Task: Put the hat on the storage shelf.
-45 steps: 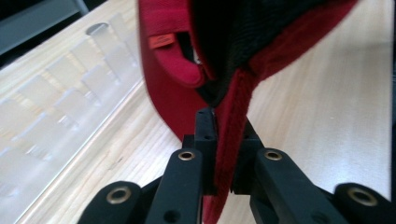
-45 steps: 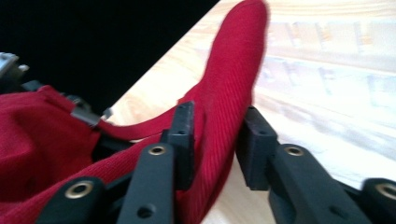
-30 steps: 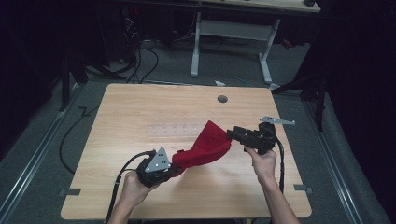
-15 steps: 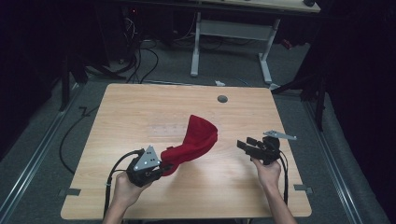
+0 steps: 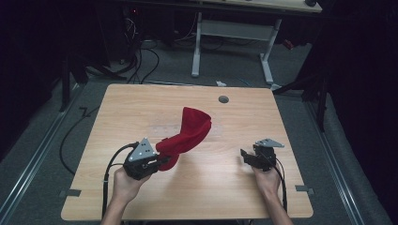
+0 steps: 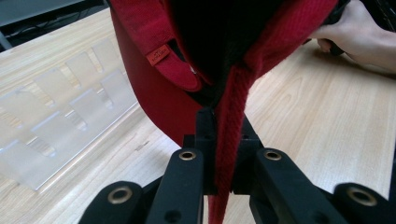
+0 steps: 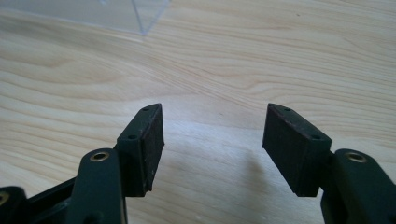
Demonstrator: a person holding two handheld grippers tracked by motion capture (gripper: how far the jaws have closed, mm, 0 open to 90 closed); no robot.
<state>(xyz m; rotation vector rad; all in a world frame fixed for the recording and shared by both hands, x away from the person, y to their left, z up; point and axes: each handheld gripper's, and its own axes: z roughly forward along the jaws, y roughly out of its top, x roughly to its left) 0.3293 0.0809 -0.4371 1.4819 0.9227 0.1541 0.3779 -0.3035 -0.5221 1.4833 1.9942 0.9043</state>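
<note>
A red cloth (image 5: pixel 187 133) with a stitched strap and a small label rises from my left gripper (image 5: pixel 162 161) over the middle of the wooden table (image 5: pixel 141 103). In the left gripper view the jaws are shut on the red cloth's (image 6: pixel 149 93) strap, my left gripper (image 6: pixel 224 126) pinching it between the pads. My right gripper (image 5: pixel 245 155) sits low over the table's right front, apart from the cloth. In the right gripper view my right gripper (image 7: pixel 215 140) has its jaws wide apart; they have just been opening, with only bare wood between them.
A clear plastic piece (image 6: pixel 60 116) lies flat on the table beyond the cloth, its corner (image 7: pixel 116 11) showing ahead of the right jaws. A round grommet hole (image 5: pixel 223 99) is at the table's far side. The person's other hand (image 6: pixel 355 37) shows in the left gripper view.
My right gripper has let go of the red cloth and sunk to the table at the right. The cloth's freed end has swung left and now stands up from the left gripper.
</note>
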